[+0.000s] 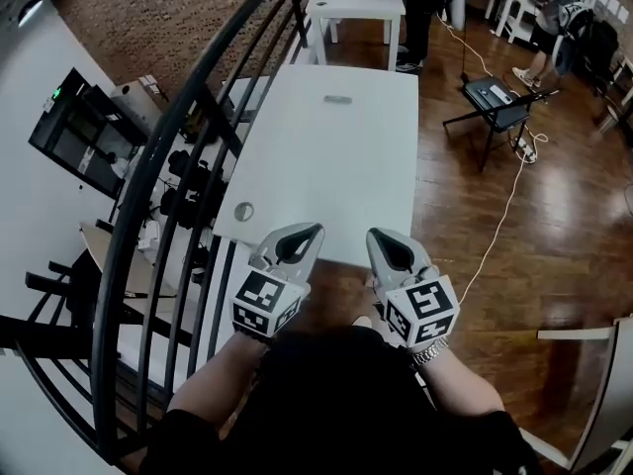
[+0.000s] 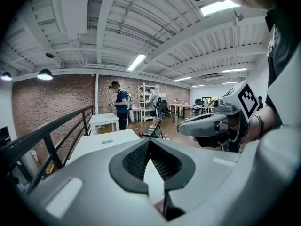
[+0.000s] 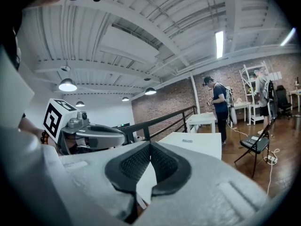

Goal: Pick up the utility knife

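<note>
My left gripper (image 1: 313,232) and right gripper (image 1: 377,236) hang side by side at the white surface's (image 1: 326,171) near edge, jaws pressed together on nothing. Toward the far end lies what I take for the utility knife (image 1: 337,99), flat; reaching it unopened would just shove it.

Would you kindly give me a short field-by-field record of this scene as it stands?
left gripper: fingers shut, nothing between them, at the near table edge
right gripper: fingers shut, nothing between them, beside the left one
utility knife: lying on the far part of the table, apart from both grippers
white table: otherwise holds only a small round item near its left corner
</note>
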A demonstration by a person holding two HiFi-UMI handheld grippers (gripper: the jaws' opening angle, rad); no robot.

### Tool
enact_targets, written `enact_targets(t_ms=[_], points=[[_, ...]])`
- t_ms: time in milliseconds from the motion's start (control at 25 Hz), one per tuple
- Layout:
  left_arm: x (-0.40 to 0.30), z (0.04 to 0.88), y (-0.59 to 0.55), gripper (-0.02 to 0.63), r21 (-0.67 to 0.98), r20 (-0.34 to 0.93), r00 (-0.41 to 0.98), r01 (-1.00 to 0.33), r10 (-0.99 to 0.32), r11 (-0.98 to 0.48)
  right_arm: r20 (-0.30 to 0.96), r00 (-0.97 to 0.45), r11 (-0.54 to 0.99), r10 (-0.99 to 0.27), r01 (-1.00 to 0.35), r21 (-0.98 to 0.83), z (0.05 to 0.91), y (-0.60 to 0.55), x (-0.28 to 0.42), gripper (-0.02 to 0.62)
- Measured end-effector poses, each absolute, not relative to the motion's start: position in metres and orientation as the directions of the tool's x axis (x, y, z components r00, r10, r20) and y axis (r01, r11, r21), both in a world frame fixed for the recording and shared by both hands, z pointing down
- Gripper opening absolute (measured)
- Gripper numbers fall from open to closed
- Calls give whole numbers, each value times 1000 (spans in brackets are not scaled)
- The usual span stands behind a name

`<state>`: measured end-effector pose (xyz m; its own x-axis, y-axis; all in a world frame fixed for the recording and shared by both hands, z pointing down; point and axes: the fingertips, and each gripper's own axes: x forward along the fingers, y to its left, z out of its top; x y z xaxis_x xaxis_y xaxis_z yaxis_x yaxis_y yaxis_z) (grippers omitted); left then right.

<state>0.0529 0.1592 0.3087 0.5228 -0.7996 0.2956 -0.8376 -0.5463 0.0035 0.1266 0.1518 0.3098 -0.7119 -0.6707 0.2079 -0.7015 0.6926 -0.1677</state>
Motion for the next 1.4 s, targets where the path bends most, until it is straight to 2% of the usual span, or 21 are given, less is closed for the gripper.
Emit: enact_targets(t_ms=[280, 680, 960, 1400], points=[[65, 308, 125, 12, -37, 325, 520, -828, -790, -560, 201, -705, 679, -680, -709, -190, 317, 130, 146, -8], [46, 325, 26, 16, -44, 346, 552, -798, -759, -600, 265, -653, 633, -709, -755, -168, 333, 60, 143, -8], [18, 353, -75, 39, -17, 385, 569, -783, -726, -622, 354, -616, 600, -704, -782, -168, 356, -16, 121, -8], [-27, 429, -232, 111, 92, 423, 601, -773, -678, -628, 548, -589, 581, -594, -785, -214, 427, -92, 67, -8]])
